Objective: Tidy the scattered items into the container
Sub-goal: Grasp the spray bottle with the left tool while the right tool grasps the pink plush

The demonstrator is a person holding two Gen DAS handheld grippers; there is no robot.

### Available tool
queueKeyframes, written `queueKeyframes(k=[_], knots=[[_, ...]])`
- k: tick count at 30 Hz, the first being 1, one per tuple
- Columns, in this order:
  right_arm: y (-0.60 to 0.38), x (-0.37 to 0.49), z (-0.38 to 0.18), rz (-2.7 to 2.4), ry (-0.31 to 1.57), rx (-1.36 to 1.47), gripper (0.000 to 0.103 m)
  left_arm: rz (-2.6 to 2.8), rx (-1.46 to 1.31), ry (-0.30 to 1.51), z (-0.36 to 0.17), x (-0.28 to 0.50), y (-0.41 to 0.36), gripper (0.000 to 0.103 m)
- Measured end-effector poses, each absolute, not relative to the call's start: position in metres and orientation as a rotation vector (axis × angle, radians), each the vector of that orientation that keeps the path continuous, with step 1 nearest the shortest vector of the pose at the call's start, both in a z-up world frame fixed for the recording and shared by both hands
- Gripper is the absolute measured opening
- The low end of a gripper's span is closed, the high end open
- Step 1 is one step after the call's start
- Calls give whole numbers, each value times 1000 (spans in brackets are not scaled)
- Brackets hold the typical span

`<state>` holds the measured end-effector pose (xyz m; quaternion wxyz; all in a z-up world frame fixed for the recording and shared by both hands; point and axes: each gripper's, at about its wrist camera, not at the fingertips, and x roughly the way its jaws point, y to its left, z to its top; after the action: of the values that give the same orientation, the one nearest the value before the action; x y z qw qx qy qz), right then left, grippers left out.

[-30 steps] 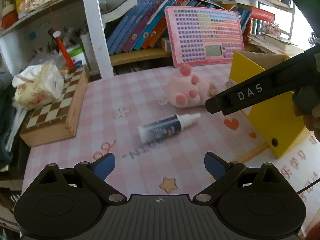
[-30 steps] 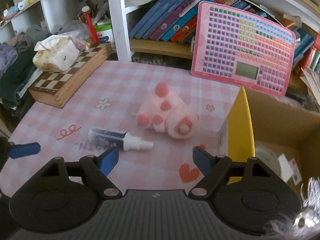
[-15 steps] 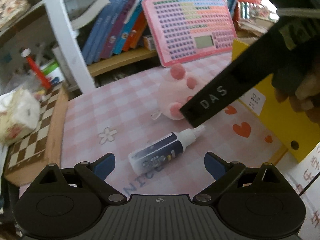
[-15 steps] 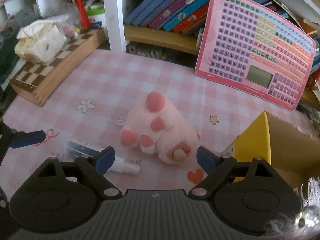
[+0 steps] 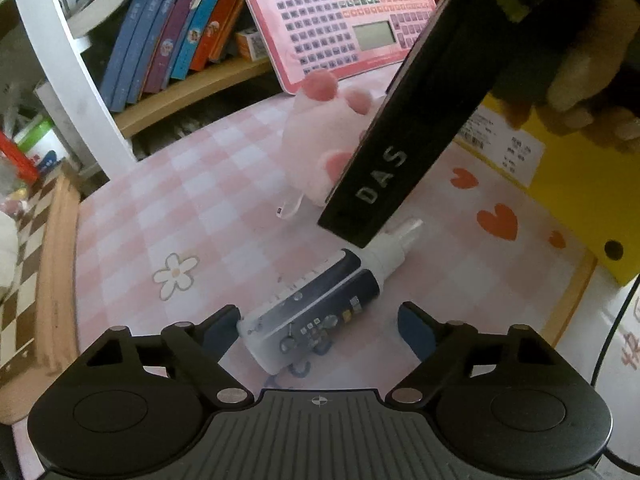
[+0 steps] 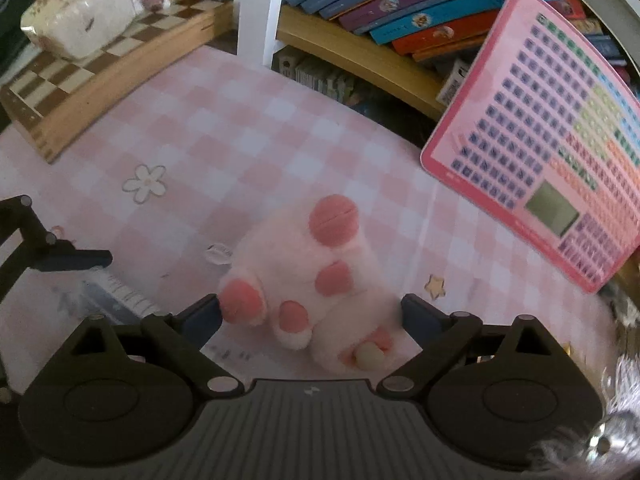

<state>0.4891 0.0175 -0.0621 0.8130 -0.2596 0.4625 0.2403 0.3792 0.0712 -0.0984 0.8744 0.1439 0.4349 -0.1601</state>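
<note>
A spray bottle with a dark label and white nozzle lies on the pink checked mat. My left gripper is open, with the bottle's base end between its blue fingertips. A pink plush paw lies on the mat. My right gripper is open, its fingertips either side of the plush. The right gripper's black body crosses the left wrist view above the bottle and partly hides the plush. The yellow cardboard box stands at the right. The bottle also shows blurred in the right wrist view.
A pink toy keyboard leans against the bookshelf behind the mat. A wooden chessboard box with a tissue pack on it sits at the left. Books fill the shelf. A white shelf post stands at the mat's back edge.
Both grippers have moved forward and down. The left one has closed in on the bottle. The right one has closed in on the plush paw. Neither item has moved.
</note>
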Motion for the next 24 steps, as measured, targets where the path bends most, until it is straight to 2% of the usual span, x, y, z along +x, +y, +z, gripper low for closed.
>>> queueKeyframes(k=[3,5,8,11,13,16,24], knots=[[23,498,-67,503,985,-574,96,-376,253,926,-97,384,75,72],[26,505,-70,495,988,-581,96,-407,225,938,-95,386,76,52],[30,514,-76,490,997,-582,91,-430,238,935,-94,382,72,41],[30,522,-82,479,1017,-574,69,-450,254,939,-93,378,69,35],[28,524,-83,480,1018,-563,60,-458,259,941,-93,378,68,34],[23,521,-78,501,1013,-511,55,-440,248,942,-92,371,68,33],[15,500,-61,529,1003,-389,54,-310,-42,941,-86,344,95,33]])
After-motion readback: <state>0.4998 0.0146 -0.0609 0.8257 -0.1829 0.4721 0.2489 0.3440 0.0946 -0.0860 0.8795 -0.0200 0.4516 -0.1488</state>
